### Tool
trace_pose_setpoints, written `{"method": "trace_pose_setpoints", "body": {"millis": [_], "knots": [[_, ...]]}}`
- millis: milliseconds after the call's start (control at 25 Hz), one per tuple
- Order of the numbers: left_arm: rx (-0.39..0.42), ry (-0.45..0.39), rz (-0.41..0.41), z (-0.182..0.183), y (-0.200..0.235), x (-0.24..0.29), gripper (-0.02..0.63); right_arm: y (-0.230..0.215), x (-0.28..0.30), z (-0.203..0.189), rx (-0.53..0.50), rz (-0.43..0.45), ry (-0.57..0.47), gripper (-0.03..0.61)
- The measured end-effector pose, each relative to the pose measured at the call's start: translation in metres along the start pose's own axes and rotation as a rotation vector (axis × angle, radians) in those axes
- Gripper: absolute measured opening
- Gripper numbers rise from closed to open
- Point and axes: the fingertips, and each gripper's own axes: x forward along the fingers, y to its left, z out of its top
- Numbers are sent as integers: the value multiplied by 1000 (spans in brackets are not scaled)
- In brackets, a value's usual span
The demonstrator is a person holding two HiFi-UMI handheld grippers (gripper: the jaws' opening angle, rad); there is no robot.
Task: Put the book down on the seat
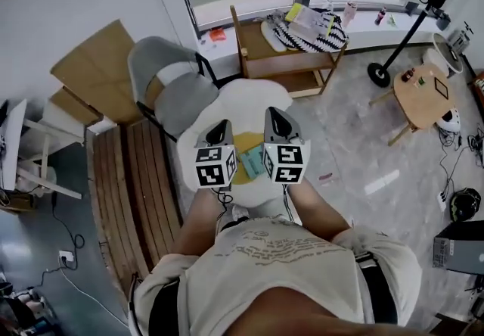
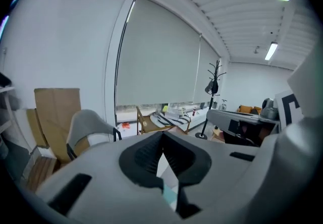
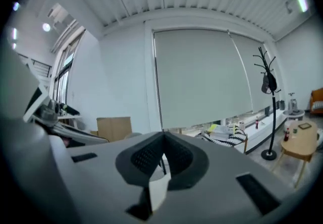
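Yellow-and-teal thin book (image 1: 248, 160) sits over the near part of the white rounded seat (image 1: 249, 100), caught btwn both tools; can't tell whether it rests on the seat or hangs just above it. Left tool (image 1: 219, 130) is at the book's left edge and right tool (image 1: 277, 119) at its right edge, each w/ its marker cube toward the person. In the left gripper view the left tool (image 2: 162, 137) has its jaws drawn together to a narrow V, tips meeting, w/ a white and teal bit of the book (image 2: 169, 193) pinched low btwn them. In the right gripper view the right tool (image 3: 164, 141) is likewise closed down tight, a pale sliver of the book (image 3: 157, 190) clamped btwn the jaws. Grey padded chair (image 1: 181, 96) stands just left of the white seat, touching or nearly so. Wooden open-frame chair (image 1: 291, 62) w/ a black-and-white striped cushion (image 1: 306, 38) stands beyond the seat, by the window. Small round wooden side table (image 1: 423, 92) is well off to the seat's right.
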Motion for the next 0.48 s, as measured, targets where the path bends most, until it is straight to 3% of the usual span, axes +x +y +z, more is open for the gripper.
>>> {"method": "trace_pose_setpoints", "body": {"millis": [120,280,480], "knots": [[9,-69,16,43,-2,-7,20,-2,6,32,62,30,-22,28],[27,-117,19,80,-6,-21,20,-3,9,61,38,40,-57,26],[49,-139,20,98,-4,-24,20,0,13,73,39,81,-79,26]]}}
